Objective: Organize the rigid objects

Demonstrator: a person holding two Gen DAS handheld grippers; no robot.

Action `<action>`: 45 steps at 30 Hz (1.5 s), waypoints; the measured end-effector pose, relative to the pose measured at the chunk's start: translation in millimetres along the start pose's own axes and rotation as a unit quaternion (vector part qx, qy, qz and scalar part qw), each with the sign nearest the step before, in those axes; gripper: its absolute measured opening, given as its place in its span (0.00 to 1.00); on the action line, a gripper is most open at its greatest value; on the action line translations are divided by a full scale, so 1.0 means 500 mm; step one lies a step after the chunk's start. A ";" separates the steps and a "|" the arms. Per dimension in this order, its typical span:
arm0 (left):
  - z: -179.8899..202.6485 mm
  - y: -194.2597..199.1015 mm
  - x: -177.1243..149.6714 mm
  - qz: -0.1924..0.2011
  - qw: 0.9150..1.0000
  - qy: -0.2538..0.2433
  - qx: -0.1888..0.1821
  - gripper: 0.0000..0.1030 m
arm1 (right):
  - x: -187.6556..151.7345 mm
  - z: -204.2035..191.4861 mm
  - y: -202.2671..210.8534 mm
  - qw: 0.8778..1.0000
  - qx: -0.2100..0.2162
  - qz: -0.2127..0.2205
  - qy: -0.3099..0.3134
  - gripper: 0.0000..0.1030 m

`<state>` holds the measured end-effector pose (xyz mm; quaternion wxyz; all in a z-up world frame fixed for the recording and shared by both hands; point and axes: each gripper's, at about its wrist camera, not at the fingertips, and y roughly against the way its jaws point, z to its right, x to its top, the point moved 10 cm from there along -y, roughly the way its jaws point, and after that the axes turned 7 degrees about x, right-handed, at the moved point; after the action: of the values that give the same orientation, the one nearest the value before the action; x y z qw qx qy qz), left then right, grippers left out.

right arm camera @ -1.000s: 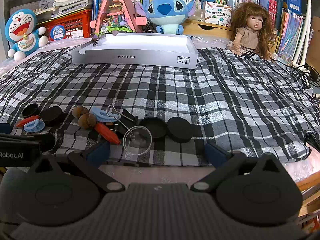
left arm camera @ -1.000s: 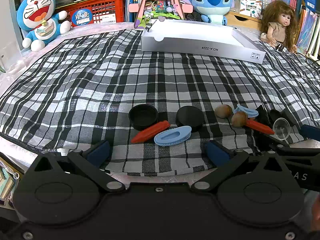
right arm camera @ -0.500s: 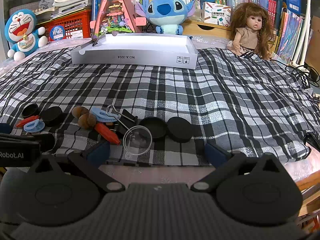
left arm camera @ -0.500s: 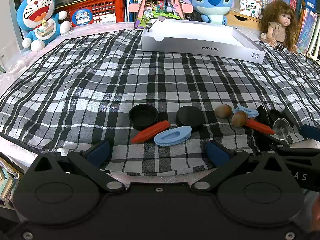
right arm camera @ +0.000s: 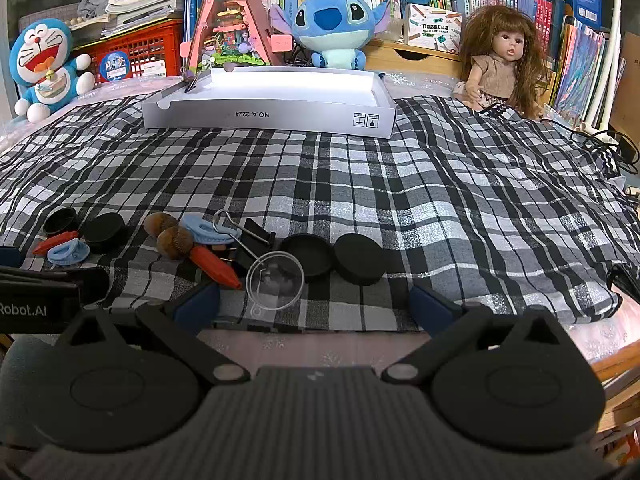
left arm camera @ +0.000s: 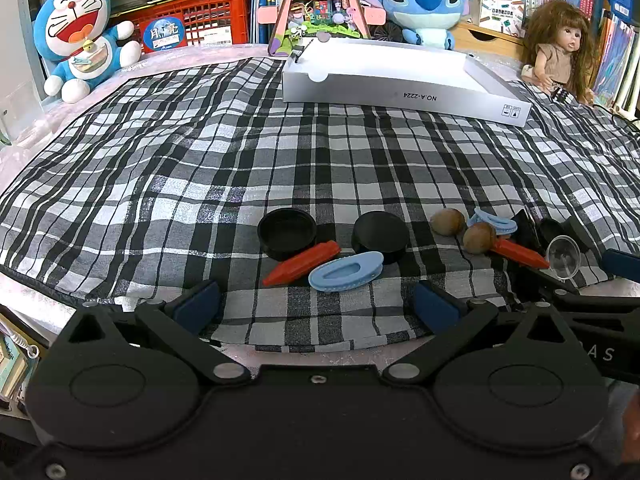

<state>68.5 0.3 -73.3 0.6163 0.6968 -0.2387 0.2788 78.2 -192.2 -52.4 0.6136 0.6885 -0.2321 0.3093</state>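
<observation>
Left gripper [left arm camera: 316,306]: lower centre of the left wrist view; blue-padded fingers spread wide, holding nothing, low over the near edge of the black-and-white plaid cloth [left arm camera: 240,168].
Left cluster: centre of that view, just ahead of the fingers; an open black round plastic cap [left arm camera: 287,233], a red tapered plastic piece [left arm camera: 301,268] leaning against it, a light-blue oval plastic clip [left arm camera: 346,271] touching the red piece, and a closed black round lid [left arm camera: 381,236] behind the clip.
Middle cluster: centre right of that view; two brown acorn-like balls [left arm camera: 479,237], a second red tapered piece [left arm camera: 520,253], and a clear plastic funnel [right arm camera: 275,280] beside a black metal binder clip [right arm camera: 250,236].
Right gripper [right arm camera: 314,306]: lower centre of the right wrist view; fingers likewise apart and empty, with two more black round lids [right arm camera: 334,258] between them and slightly ahead.
Destination (my guess): shallow white cardboard tray [right arm camera: 268,110], upper centre, well apart from all the pieces.
Risk: pieces touch and overlap, so closing on one may drag a neighbour; the acorn balls could roll; the soft cloth may bunch under a low finger; the clear funnel is easy to misjudge.
</observation>
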 end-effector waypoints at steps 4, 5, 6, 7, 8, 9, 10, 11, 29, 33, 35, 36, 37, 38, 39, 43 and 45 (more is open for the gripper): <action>0.000 0.000 0.000 0.000 1.000 0.000 0.000 1.00 | 0.000 0.000 0.000 1.000 0.000 0.000 0.000 1.00; 0.000 0.000 0.000 0.000 1.000 0.000 0.000 1.00 | -0.001 -0.001 0.000 1.000 0.000 0.000 0.000 1.00; 0.000 0.000 0.000 0.000 1.000 0.000 0.000 1.00 | 0.000 0.000 0.000 1.000 0.000 0.000 0.000 1.00; 0.000 0.000 0.000 0.000 1.000 0.000 0.000 1.00 | 0.000 0.000 0.000 1.000 0.000 0.000 0.000 1.00; 0.000 0.000 0.000 0.000 1.000 0.000 0.000 1.00 | 0.000 -0.001 0.000 1.000 0.000 0.000 0.000 1.00; 0.000 0.000 0.000 0.000 1.000 0.000 0.000 1.00 | 0.000 -0.001 0.000 1.000 0.000 0.000 0.000 1.00; 0.000 0.000 0.000 0.000 1.000 0.000 0.000 1.00 | 0.000 -0.001 0.000 1.000 0.000 0.000 0.000 1.00; 0.000 0.000 0.000 0.000 1.000 0.000 0.000 1.00 | 0.000 -0.001 0.000 1.000 0.000 0.000 0.000 1.00; -0.008 -0.002 -0.006 0.004 1.000 -0.005 -0.005 1.00 | -0.007 -0.002 -0.002 1.000 0.004 0.002 0.001 1.00; -0.008 0.000 -0.004 0.009 1.000 -0.008 -0.006 1.00 | -0.010 0.000 0.001 1.000 0.006 0.012 0.002 1.00; -0.008 0.000 -0.004 0.010 1.000 -0.009 -0.007 1.00 | -0.001 0.006 0.013 1.000 0.005 0.018 0.003 1.00; -0.008 0.001 -0.004 0.010 1.000 -0.009 -0.007 1.00 | -0.002 0.006 0.011 1.000 0.005 0.016 0.002 1.00; -0.008 0.001 -0.004 0.010 1.000 -0.009 -0.007 1.00 | -0.004 0.004 0.008 1.000 0.005 0.018 0.002 1.00; -0.009 0.002 -0.004 0.010 1.000 -0.009 -0.006 1.00 | -0.005 0.004 0.008 1.000 0.005 0.020 0.002 1.00; -0.009 0.002 -0.005 0.012 1.000 -0.009 -0.006 1.00 | -0.005 0.004 0.008 1.000 0.004 0.022 0.002 1.00; -0.008 0.007 -0.007 0.024 1.000 -0.010 -0.005 1.00 | -0.008 0.002 0.009 0.999 0.007 0.045 0.006 1.00; -0.008 0.010 -0.008 0.028 1.000 -0.009 -0.006 1.00 | -0.007 0.003 0.009 0.999 0.007 0.047 0.006 1.00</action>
<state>62.2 3.4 -72.1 0.6101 0.6886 -0.2656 0.2882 72.9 -194.4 -52.1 0.5947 0.6793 -0.2583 0.3437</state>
